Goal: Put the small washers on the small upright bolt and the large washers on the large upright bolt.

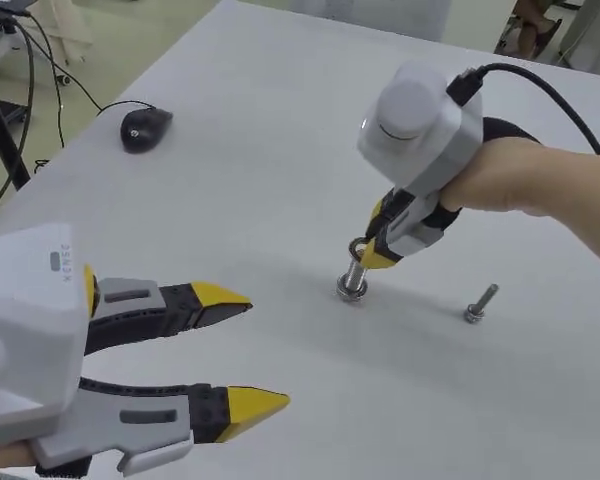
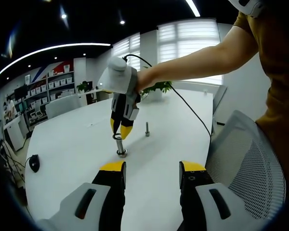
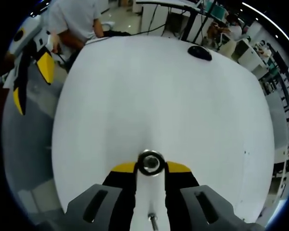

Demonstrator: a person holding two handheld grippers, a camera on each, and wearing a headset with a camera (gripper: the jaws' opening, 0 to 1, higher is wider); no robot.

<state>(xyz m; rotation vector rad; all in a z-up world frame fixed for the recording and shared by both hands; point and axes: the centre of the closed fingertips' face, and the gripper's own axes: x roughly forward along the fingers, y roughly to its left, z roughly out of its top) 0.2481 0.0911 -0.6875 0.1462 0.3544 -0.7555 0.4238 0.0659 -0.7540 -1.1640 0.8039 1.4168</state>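
Note:
The large bolt [image 1: 352,281] stands upright on its head mid-table, and the small bolt [image 1: 479,304] stands to its right. My right gripper [image 1: 372,252] points down, shut on a large washer [image 1: 358,248] held at the top of the large bolt's shaft. In the right gripper view the washer [image 3: 151,162] sits pinched between the yellow tips. My left gripper [image 1: 255,350] hovers open and holds nothing at the lower left. Its own view looks over its jaws [image 2: 152,168] at the right gripper [image 2: 121,129], the washer [image 2: 117,136], the large bolt [image 2: 121,150] and the small bolt [image 2: 147,129].
A black computer mouse [image 1: 145,127] with its cable lies at the table's far left. The white table [image 1: 280,180] stretches wide around the bolts. A mesh chair [image 2: 250,163] stands beside the table, and a person sits beyond the table's edge [image 3: 79,21].

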